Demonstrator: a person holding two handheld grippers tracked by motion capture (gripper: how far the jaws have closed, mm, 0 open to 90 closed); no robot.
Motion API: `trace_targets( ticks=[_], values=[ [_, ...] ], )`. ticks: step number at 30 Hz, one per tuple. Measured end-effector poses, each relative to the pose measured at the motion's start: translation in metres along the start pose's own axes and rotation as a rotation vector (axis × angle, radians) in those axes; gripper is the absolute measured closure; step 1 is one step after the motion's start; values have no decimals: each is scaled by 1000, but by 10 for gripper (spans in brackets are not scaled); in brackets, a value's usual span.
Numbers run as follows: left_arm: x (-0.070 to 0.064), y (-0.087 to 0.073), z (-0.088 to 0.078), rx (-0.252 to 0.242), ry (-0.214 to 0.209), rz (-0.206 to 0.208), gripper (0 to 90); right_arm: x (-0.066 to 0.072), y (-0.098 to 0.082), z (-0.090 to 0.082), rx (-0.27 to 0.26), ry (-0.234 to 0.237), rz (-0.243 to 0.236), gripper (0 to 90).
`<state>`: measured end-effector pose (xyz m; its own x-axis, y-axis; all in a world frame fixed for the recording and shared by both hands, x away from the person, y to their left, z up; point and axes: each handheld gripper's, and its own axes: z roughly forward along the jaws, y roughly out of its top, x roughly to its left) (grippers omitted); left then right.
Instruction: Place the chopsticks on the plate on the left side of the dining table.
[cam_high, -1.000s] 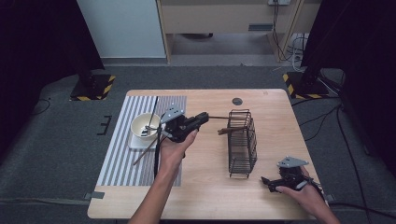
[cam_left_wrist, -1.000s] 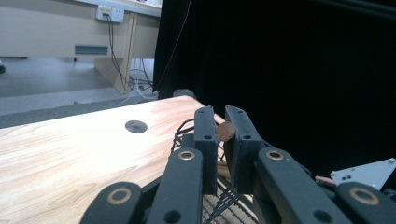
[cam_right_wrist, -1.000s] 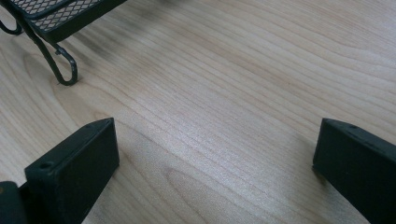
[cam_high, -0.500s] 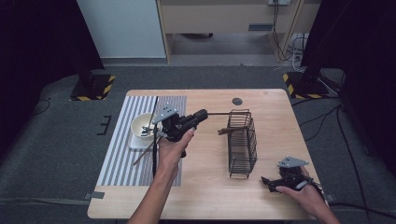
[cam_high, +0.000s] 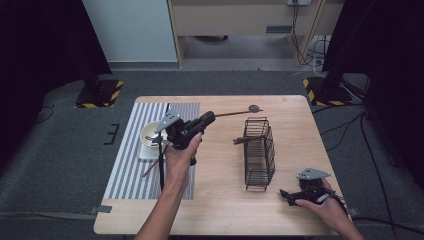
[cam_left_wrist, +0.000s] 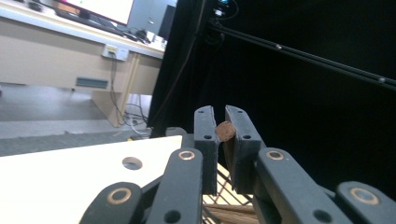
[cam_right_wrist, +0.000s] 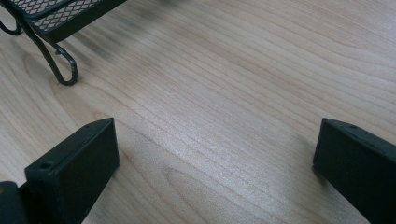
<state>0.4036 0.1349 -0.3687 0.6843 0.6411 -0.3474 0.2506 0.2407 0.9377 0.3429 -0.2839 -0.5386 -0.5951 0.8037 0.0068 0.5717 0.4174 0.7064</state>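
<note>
My left tool (cam_high: 207, 118) clenches a wooden stick (cam_high: 235, 113), its length running level toward the bench's (cam_high: 220, 200) far right. My right tool (cam_right_wrist: 215, 154) rests released on the bench beside the wire rack (cam_high: 260, 150).

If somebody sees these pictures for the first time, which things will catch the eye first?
First, the left tool, raised over the table's middle and clamped on a long wooden stick that points toward the black wire basket standing to its right. Next, the striped mat at the left, bearing a white bowl. The right tool rests open near the front right corner.
</note>
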Motion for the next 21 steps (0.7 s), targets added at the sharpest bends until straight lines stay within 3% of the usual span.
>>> trace_targets(
  ticks=[6,21],
  values=[
    [10,5,-13,-1,50,28,832,0,0,0,0,-1,-1,2],
    [33,-6,-38,3,145,21,832,0,0,0,0,-1,0,2]
  ],
)
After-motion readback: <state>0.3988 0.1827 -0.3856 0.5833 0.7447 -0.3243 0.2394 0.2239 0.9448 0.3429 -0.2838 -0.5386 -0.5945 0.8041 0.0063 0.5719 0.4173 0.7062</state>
